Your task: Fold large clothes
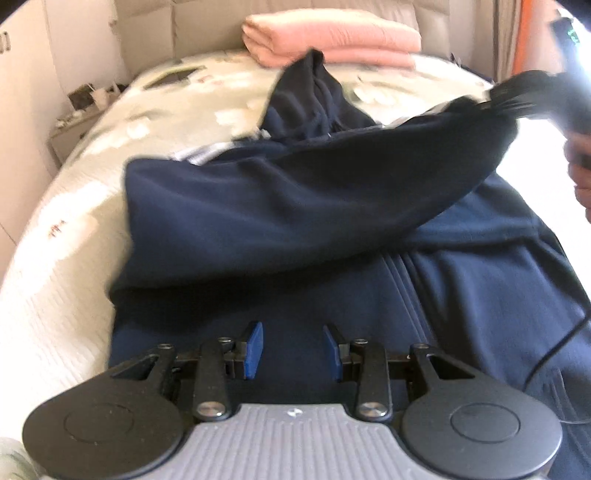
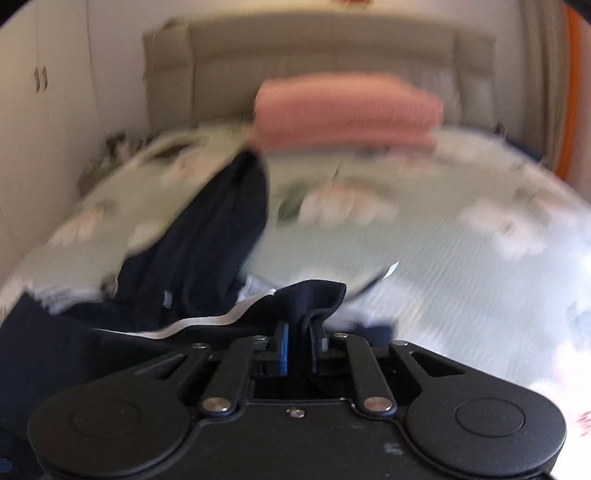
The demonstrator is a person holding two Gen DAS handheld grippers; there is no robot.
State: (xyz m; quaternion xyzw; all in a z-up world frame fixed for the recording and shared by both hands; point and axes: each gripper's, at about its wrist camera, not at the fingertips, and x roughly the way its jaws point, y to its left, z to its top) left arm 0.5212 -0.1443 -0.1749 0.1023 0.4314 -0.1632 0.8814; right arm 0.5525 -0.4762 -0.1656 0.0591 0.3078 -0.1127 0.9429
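A: Left wrist view: navy garment [image 1: 295, 206] lies on the bed [image 1: 62, 236], mid-fold. Left gripper [image 1: 293, 345] hovers over its near part, jaws apart, holding nothing.

B: Right one?

A: Right gripper [image 2: 300, 334] is clamped on a bunched navy edge, lifted off the bed, apparently carrying one side across.

B: Progress?

A: I'd say early. One flap is doubled over and the rest is spread out. The pink stack [image 1: 332, 38] by the headboard looks folded.

B: Counts?

A: One navy garment, one pink stack, two grippers. Blurry, can't tell the pink layers apart.

Padded beige headboard [image 1: 221, 29], white wardrobe [image 2: 55, 92]
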